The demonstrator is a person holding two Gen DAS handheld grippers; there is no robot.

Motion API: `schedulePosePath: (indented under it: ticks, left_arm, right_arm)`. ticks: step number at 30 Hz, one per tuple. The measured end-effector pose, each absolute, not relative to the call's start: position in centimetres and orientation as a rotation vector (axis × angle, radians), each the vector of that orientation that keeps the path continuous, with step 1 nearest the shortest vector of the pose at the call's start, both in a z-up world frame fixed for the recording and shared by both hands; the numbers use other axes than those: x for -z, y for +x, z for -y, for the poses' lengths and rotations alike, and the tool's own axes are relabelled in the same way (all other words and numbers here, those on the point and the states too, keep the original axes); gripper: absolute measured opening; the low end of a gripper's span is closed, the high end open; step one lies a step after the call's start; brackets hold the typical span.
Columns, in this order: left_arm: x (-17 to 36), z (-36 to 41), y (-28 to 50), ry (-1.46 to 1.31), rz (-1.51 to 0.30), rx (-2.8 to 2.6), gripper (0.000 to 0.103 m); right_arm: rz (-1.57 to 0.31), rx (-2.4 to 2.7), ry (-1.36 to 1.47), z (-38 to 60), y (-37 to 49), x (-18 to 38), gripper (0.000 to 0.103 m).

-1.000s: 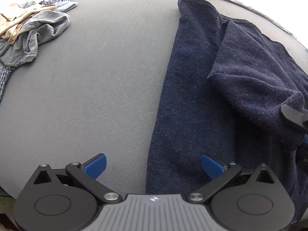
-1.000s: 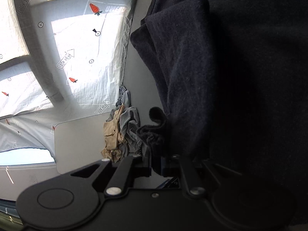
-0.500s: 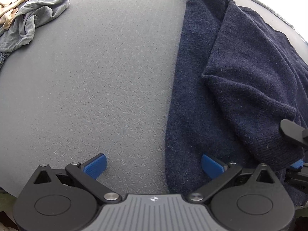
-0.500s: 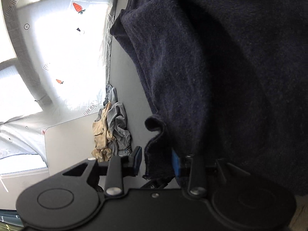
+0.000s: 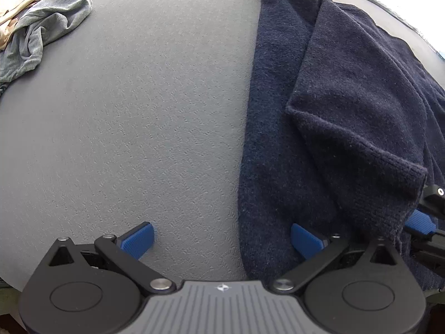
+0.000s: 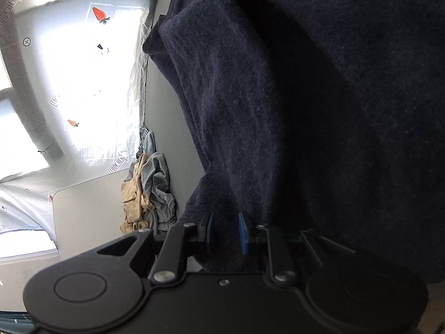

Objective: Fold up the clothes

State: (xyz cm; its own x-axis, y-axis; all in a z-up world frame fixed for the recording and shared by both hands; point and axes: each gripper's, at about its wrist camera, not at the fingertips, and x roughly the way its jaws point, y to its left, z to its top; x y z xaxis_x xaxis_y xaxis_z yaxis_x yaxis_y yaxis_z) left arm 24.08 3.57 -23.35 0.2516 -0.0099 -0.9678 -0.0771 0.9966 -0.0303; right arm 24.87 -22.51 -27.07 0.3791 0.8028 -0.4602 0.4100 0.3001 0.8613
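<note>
Your left gripper [image 5: 221,239] hovers low with its jaws spread wide, empty; the near hem of the navy sweater [image 5: 278,139] lies right between them, its left edge crossing the gap, one blue pad over bare gray table [image 5: 139,111] and the other over the knit. To its right, your right gripper [image 6: 225,232] has its jaws nearly together with the cuff of the folded-over sleeve [image 5: 361,144] pinched between the blue pads. The knit looks thick, soft and limp with some weight; I judge it will sag and drag rather than slide, so take it at the ribbed hem or cuff, not mid-panel. Beyond your left jaws the sweater runs away up the table. Far off to the left sits a heap of gray and tan clothes [image 5: 36,33]. No containers show.
</note>
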Motion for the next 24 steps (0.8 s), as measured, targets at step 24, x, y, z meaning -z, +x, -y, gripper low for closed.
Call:
schedulePosePath:
  ticks: [24]
  left_arm:
    - [20.8,-3.4,26.9,-0.098,-1.147,-0.143,0.103]
  right_arm:
    - [-1.191,-0.409,1.152,26.8,26.6,25.9,0.024]
